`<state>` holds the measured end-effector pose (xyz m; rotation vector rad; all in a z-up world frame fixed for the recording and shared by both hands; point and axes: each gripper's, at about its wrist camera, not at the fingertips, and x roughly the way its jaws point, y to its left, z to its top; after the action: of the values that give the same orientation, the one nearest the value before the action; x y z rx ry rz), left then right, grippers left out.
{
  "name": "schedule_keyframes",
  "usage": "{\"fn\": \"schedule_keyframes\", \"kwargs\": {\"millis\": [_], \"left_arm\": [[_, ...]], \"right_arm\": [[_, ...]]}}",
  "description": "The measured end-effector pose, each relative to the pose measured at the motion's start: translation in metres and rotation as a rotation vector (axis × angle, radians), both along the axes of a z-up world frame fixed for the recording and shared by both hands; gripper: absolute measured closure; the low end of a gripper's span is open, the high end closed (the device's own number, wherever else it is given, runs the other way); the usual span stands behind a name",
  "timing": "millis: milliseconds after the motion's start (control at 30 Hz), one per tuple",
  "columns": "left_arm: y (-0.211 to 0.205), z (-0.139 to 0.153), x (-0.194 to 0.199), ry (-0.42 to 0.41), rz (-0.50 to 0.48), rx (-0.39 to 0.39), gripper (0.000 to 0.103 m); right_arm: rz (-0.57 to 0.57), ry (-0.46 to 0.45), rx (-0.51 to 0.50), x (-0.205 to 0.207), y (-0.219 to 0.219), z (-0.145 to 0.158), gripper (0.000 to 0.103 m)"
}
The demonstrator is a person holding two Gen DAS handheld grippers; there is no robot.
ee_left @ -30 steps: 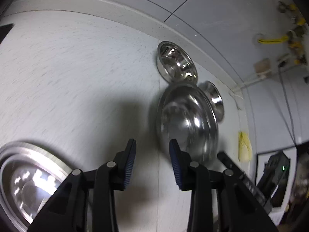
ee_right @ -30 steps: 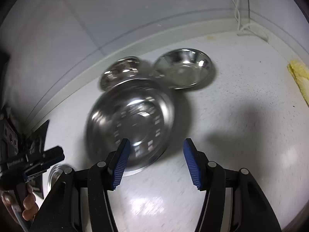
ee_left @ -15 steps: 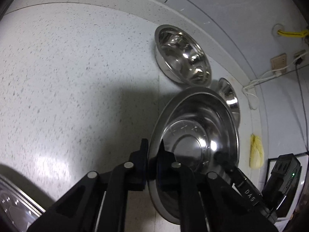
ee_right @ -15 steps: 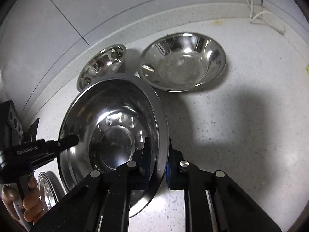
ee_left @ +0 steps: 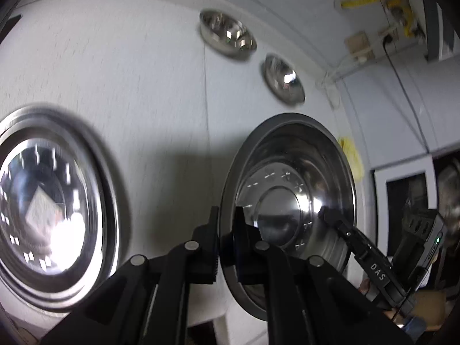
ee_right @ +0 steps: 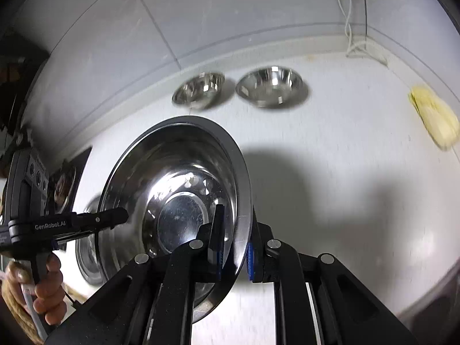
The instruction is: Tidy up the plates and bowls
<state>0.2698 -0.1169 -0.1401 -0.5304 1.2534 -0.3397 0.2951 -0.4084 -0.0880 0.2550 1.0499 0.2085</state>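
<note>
My left fingers point(ee_left: 225, 230) and right fingers point(ee_right: 234, 241) pinch opposite rims of the plate point(ee_right: 172, 189), held hollow-up and tilted above the desk point(ee_right: 345, 143), between me and two far bowls point(ee_right: 270, 86).

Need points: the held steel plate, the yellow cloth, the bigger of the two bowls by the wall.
held steel plate point(ee_right: 184, 215), right wrist view, flat centre.
yellow cloth point(ee_right: 435, 120), right wrist view, its middle.
bigger bowl point(ee_right: 270, 86), right wrist view, inside of the basin.
</note>
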Motion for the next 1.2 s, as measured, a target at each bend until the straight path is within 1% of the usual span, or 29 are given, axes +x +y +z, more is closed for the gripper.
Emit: {"fn": "schedule_keyframes", "kwargs": {"millis": [67,133,200,333,400,500,533,567,600,633,667,733,833,900,933,967,1000,1100,1167,1200], "left_arm": [[-0.007,-0.012,-0.013,0.010,-0.023,0.025,0.095],[-0.016,-0.027,-0.021,0.038,-0.038,0.034,0.094],[-0.026,-0.035,-0.022,0.030,-0.048,0.058,0.094],[-0.038,-0.047,-0.023,0.036,-0.051,0.067,0.093],[-0.042,-0.049,-0.023,0.036,-0.069,0.064,0.092],[-0.047,-0.045,-0.026,0.000,-0.101,0.092,0.091],[-0.048,-0.043,-0.026,-0.009,-0.106,0.102,0.089],[-0.048,-0.041,-0.026,-0.021,-0.111,0.121,0.088],[-0.048,-0.037,-0.027,-0.036,-0.116,0.137,0.083],[-0.046,-0.034,-0.027,-0.049,-0.123,0.153,0.073],[-0.045,-0.032,-0.026,-0.059,-0.123,0.166,0.070],[-0.040,-0.026,-0.025,-0.070,-0.120,0.176,0.069],[-0.030,-0.017,-0.022,-0.067,-0.109,0.147,0.069],[-0.025,-0.008,-0.014,-0.073,-0.093,0.121,0.068],[-0.022,-0.005,-0.008,-0.065,-0.086,0.100,0.063],[-0.020,-0.002,-0.003,-0.052,-0.079,0.077,0.059],[-0.017,0.001,0.006,-0.032,-0.068,0.043,0.055],[-0.012,0.010,0.027,-0.008,-0.048,-0.013,0.055],[-0.014,0.015,0.044,0.006,-0.034,-0.032,0.055],[-0.015,0.017,0.052,0.009,-0.023,-0.034,0.055]], "right_arm": [[-0.006,0.023,-0.003,-0.014,-0.001,-0.012,0.092],[-0.014,0.043,0.012,-0.021,-0.007,-0.025,0.092],[-0.028,0.062,-0.003,-0.025,-0.014,-0.039,0.092],[-0.033,0.076,-0.011,-0.024,-0.024,-0.050,0.092],[-0.043,0.081,-0.003,-0.023,-0.029,-0.055,0.092],[-0.055,0.078,0.004,-0.024,-0.035,-0.060,0.091],[-0.058,0.077,0.006,-0.025,-0.036,-0.060,0.089],[-0.065,0.072,0.008,-0.025,-0.039,-0.060,0.084],[-0.073,0.064,0.004,-0.026,-0.042,-0.059,0.081],[-0.078,0.057,0.002,-0.025,-0.044,-0.058,0.073],[-0.085,0.046,0.002,-0.027,-0.048,-0.056,0.068],[-0.095,0.032,0.001,-0.029,-0.054,-0.051,0.065],[-0.111,0.019,-0.007,-0.031,-0.063,-0.043,0.061],[-0.117,0.003,-0.022,-0.030,-0.070,-0.035,0.060],[-0.120,-0.003,-0.021,-0.029,-0.071,-0.033,0.059],[-0.123,-0.011,-0.014,-0.028,-0.076,-0.029,0.055],[-0.127,-0.017,-0.014,-0.026,-0.079,-0.026,0.054],[-0.136,-0.046,-0.009,-0.015,-0.089,-0.014,0.049],[-0.138,-0.063,-0.003,-0.007,-0.094,-0.008,0.039],[-0.135,-0.079,-0.009,0.001,-0.096,-0.002,0.037]]}}
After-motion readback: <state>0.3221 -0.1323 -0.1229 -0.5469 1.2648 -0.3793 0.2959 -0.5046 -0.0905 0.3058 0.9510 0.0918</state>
